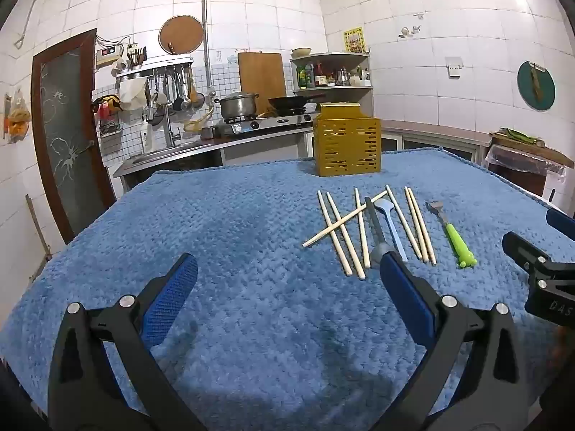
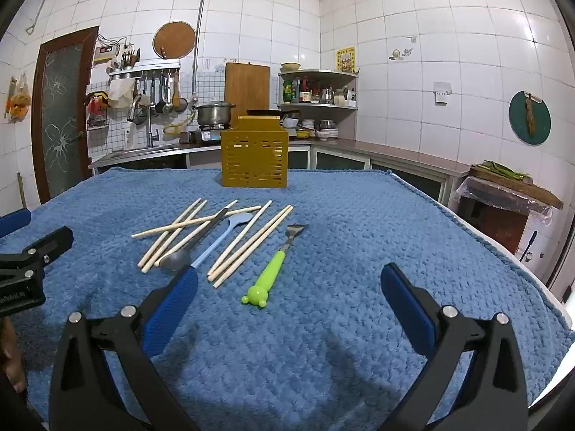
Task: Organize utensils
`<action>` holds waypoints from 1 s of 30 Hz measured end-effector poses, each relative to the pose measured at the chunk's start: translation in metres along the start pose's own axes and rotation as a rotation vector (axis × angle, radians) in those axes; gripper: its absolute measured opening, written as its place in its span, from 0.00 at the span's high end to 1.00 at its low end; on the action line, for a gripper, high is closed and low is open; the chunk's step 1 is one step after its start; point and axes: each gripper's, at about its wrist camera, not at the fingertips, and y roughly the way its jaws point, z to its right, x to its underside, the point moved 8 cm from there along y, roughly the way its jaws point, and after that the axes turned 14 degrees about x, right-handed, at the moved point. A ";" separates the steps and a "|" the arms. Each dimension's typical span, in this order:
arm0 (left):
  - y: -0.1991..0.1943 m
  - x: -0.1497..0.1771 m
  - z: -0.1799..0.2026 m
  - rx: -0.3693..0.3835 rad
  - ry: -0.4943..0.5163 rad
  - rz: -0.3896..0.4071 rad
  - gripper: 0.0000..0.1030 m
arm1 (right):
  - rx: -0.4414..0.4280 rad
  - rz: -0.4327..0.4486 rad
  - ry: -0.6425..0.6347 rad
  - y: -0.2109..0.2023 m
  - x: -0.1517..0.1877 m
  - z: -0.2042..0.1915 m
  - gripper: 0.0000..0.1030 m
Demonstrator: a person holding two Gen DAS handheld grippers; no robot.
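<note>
My left wrist camera looks forward and slightly down between my left gripper [image 1: 287, 294], low over the blue towel [image 1: 233, 237], with the utensils ahead to its right. My right wrist camera sits equally low behind my right gripper [image 2: 289, 296], the utensils ahead to its left. Both face the yellow holder [image 1: 346, 143] and kitchen wall, sharing the chopsticks [image 2: 248, 244], and each catches the other gripper at its edge.
</note>
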 end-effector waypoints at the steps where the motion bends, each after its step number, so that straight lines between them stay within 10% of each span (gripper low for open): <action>1: 0.000 0.000 0.000 0.002 -0.001 -0.002 0.05 | 0.000 -0.006 -0.004 0.000 0.000 0.000 0.04; 30: 0.006 0.001 -0.004 0.022 -0.029 -0.007 0.05 | 0.004 0.002 0.005 0.000 0.001 0.005 0.04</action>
